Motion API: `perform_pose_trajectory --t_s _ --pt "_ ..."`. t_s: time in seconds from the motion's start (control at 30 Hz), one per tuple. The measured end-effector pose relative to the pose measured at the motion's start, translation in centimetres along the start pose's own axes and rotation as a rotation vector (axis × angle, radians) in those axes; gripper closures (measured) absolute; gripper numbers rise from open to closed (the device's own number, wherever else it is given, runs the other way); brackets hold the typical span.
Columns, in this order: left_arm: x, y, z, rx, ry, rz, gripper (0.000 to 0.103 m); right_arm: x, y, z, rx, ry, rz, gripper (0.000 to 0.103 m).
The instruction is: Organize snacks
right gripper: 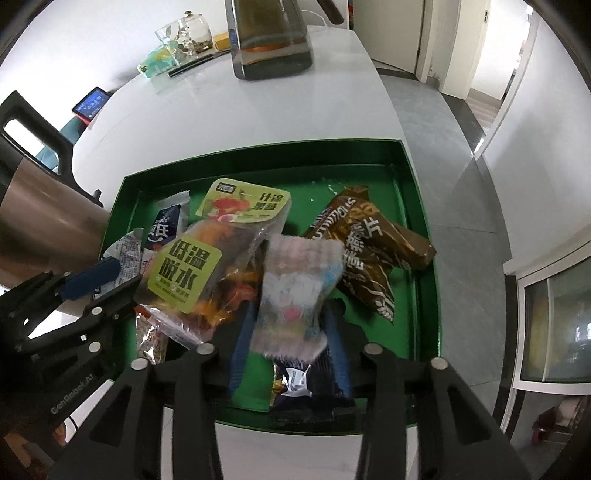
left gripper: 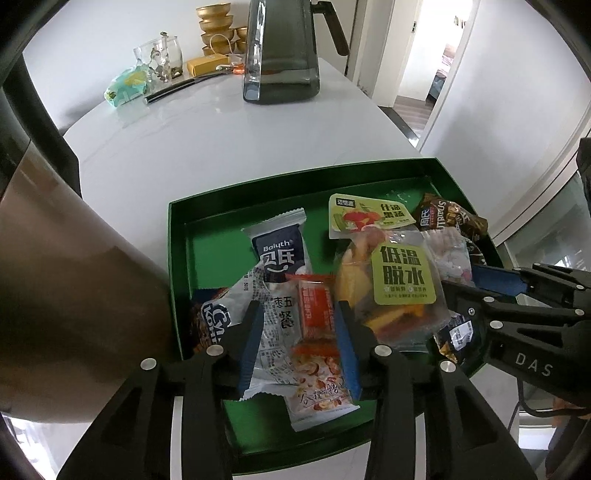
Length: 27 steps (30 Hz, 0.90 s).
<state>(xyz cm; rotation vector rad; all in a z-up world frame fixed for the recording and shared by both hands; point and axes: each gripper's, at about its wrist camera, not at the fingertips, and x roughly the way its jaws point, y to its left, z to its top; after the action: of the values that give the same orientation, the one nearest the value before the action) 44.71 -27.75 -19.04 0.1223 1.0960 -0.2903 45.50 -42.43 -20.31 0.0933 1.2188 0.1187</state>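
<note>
- White marble-look counter point(left gripper: 207, 147) runs back toward a doorway; a green tray point(left gripper: 177, 251) sits at its near edge, with a brown metal kettle point(left gripper: 66, 277) just to its left and a dark glass pitcher point(left gripper: 280, 55), gold bowls point(left gripper: 216, 26) and a glass jar point(left gripper: 162, 59) well behind.
- Snacks are already heaped inside the tray: a navy-and-white packet point(left gripper: 279, 247), a clear pouch of dried fruit with a lime-green label point(left gripper: 400, 280), a brown chocolate wrapper point(right gripper: 369, 236), and a small dark packet point(right gripper: 306, 380) near the front wall.
- Left gripper point(left gripper: 299, 347) points down into the tray with its blue pads a little apart — a nut-and-grain bar point(left gripper: 321, 384) and a white printed packet point(left gripper: 273, 325) lie between them, but the pads do not appear to press on either.
- Right gripper point(right gripper: 288, 350) stands wider; a pale pink-and-white candy packet point(right gripper: 295, 291) sits between its fingers, blurred and seemingly loose rather than pinched.
- Handling, as I judge it: these are light, air-puffed foil and film packs — slick, crinkly, easily crushed. Best taken by a crimped end seal or flat edge, not across the puffed belly, where the pads would slide or break the contents.
- The fruit pouch is floppy and will sag; grip it near its sealed top.
</note>
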Motion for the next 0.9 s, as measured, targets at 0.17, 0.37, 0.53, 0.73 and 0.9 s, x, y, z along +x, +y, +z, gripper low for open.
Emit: perform_pose_trajectory --t_s 0.17,0.37,0.53,0.73,0.9 --pt "0.0 -0.5 0.0 0.018 -0.001 0.014 0.054 -0.7 -0.5 -0.1 0.005 -0.017 -0.017 0.026" --pt "-0.6 -0.7 -0.2 0.012 -0.020 0.030 0.033 -2.1 -1.6 -0.2 0.035 -0.048 -0.010 0.012" --pt "-1.0 -0.7 -0.5 0.001 -0.021 0.031 0.029 -3.2 -1.9 -0.5 0.041 -0.073 -0.006 0.000" --pt "-2.7 -1.8 -1.6 0.017 -0.037 0.010 0.013 -4.2 -1.3 -1.7 0.025 -0.116 0.009 0.000" --pt "-4.4 -2.3 -2.9 0.034 -0.056 0.028 0.005 -5.4 -0.7 -2.9 0.042 -0.140 0.017 0.000"
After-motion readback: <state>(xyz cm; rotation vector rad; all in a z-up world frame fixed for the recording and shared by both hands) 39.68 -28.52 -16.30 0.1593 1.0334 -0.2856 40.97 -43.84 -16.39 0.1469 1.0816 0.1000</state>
